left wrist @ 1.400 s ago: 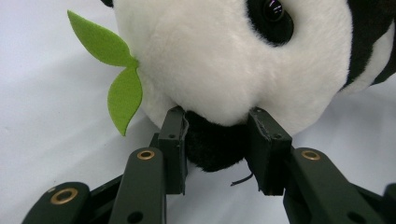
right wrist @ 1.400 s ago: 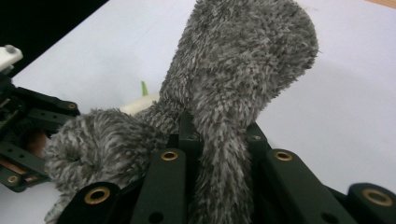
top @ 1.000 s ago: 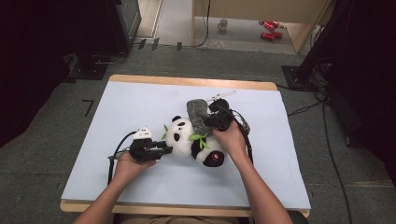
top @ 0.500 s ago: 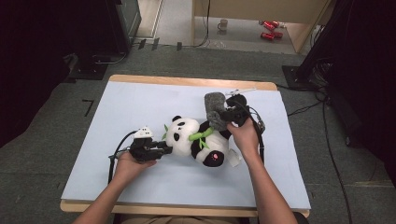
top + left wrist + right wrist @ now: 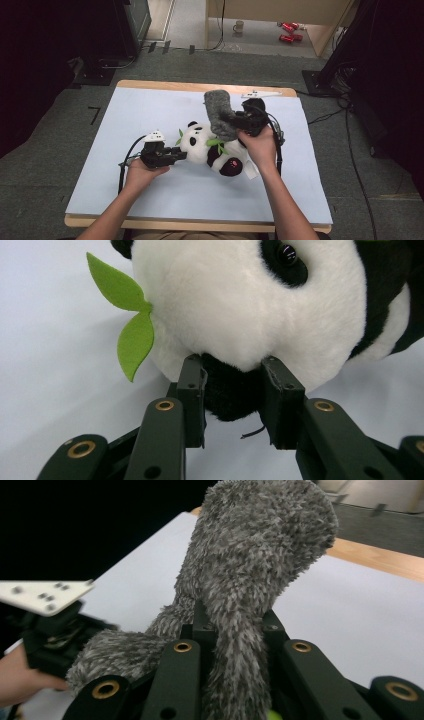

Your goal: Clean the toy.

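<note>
A black-and-white panda plush (image 5: 207, 147) with green felt leaves (image 5: 127, 315) lies on its side mid-table. My left gripper (image 5: 181, 156) is level at the panda's head; its jaws have just been closing, and the pads now press on the black ear (image 5: 232, 390). My right gripper (image 5: 235, 122) is raised above the panda's body and is shut on a grey fuzzy cloth (image 5: 220, 112). The cloth (image 5: 255, 555) rises from between the jaws and flops over, one end trailing down toward the panda.
A pale blue mat (image 5: 150, 115) covers the wooden table. A white flat plate (image 5: 260, 94) lies at the far edge. Cables trail from both grippers. The left hand and its gripper (image 5: 45, 625) appear at the left of the right gripper view.
My right gripper has risen and drifted toward the far right, pulling the grey cloth up off the panda. The left hand has stayed at the panda's head.
</note>
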{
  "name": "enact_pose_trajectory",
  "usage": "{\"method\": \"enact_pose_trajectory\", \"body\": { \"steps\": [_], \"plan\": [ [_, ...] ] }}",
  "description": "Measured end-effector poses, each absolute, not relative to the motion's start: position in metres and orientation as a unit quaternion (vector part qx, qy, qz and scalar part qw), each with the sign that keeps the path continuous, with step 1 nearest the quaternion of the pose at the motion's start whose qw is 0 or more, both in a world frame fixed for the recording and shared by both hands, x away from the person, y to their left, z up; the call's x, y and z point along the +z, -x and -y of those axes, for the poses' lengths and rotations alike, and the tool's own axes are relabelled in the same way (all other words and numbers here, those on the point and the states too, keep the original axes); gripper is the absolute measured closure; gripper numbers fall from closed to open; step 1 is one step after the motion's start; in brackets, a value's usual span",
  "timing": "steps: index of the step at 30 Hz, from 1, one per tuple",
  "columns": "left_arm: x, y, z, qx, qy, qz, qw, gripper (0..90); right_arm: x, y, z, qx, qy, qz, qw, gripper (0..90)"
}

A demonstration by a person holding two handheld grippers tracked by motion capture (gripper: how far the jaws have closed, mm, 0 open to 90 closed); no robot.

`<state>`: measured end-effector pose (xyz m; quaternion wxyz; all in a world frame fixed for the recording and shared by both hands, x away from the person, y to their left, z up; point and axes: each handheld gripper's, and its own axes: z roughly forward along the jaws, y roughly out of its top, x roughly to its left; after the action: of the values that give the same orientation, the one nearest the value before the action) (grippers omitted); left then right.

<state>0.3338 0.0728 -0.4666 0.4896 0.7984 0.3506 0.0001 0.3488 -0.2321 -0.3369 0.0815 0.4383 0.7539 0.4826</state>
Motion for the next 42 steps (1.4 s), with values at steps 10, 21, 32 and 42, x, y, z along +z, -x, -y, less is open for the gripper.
{"method": "enact_pose_trajectory", "body": {
  "steps": [10,21,32,42],
  "plan": [
    [-0.456,-0.334,-0.061,0.002,-0.792,-0.333,0.511,67.5,-0.352,-0.329,0.179,0.472,-0.388,-0.790,0.042,77.7],
    [-0.459,-0.339,-0.058,-0.011,-0.795,-0.347,0.497,69.0,-0.387,-0.338,0.170,0.402,-0.394,-0.825,0.054,76.5],
    [-0.467,-0.345,-0.060,-0.023,-0.797,-0.356,0.487,68.8,-0.380,-0.343,0.191,0.393,-0.415,-0.816,0.086,76.4],
    [-0.468,-0.345,-0.060,-0.025,-0.797,-0.356,0.487,68.5,-0.371,-0.345,0.209,0.394,-0.430,-0.803,0.124,76.4]
  ]
}}
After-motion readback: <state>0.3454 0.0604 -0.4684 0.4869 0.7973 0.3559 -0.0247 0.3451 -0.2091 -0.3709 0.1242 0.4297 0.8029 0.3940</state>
